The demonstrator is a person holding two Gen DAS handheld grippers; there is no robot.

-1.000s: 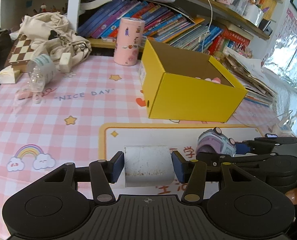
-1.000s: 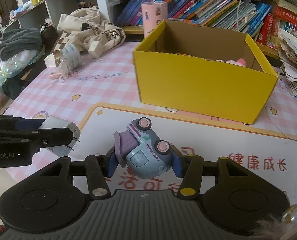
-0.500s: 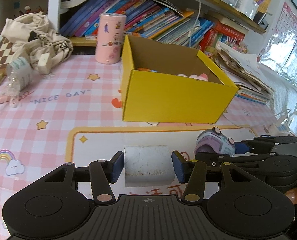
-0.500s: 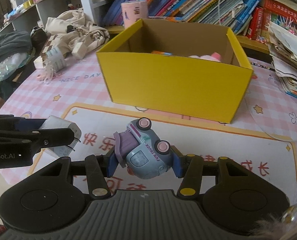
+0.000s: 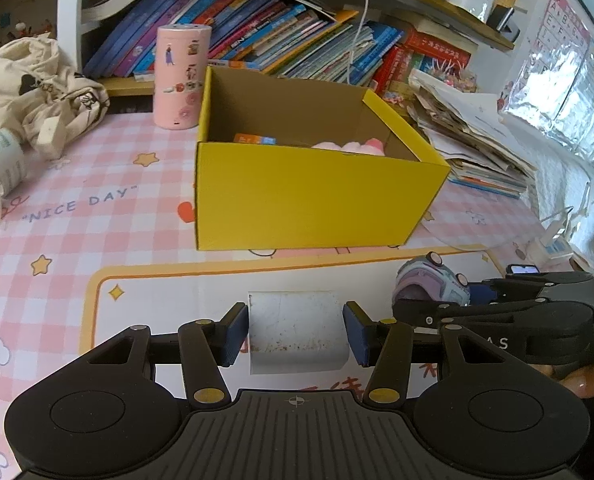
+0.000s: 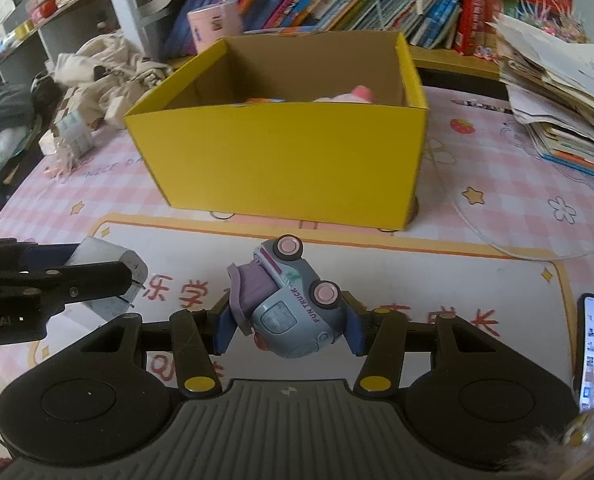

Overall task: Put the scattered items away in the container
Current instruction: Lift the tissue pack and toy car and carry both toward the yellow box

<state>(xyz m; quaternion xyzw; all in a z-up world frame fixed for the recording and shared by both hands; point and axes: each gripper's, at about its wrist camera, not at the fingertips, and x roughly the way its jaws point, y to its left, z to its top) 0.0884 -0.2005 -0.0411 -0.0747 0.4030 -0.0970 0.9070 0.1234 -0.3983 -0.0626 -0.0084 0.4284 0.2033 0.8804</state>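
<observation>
While each of the two claws grips one item above the desk [image 5: 57, 184], the left claw [image 5: 295, 332] is closed on a white cylinder [image 5: 295, 330] and the right claw [image 6: 287, 326] on a toy truck [image 6: 289, 308] lying sideways. Farther off, one yellow box [image 6: 281, 160] holds a pink toy [image 6: 347, 95] and an orange packet [image 5: 255, 139]. One pink canister [image 5: 181, 76] stands at its far left.

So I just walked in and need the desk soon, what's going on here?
A person is tidying toys into the open yellow cardboard box. The left hand-held gripper holds a white rectangular block; the right hand-held gripper grips a grey-blue toy truck with pink wheels, tipped on its side. Both are short of the box, above the white mat. The box already contains something pink and an orange item.
</observation>
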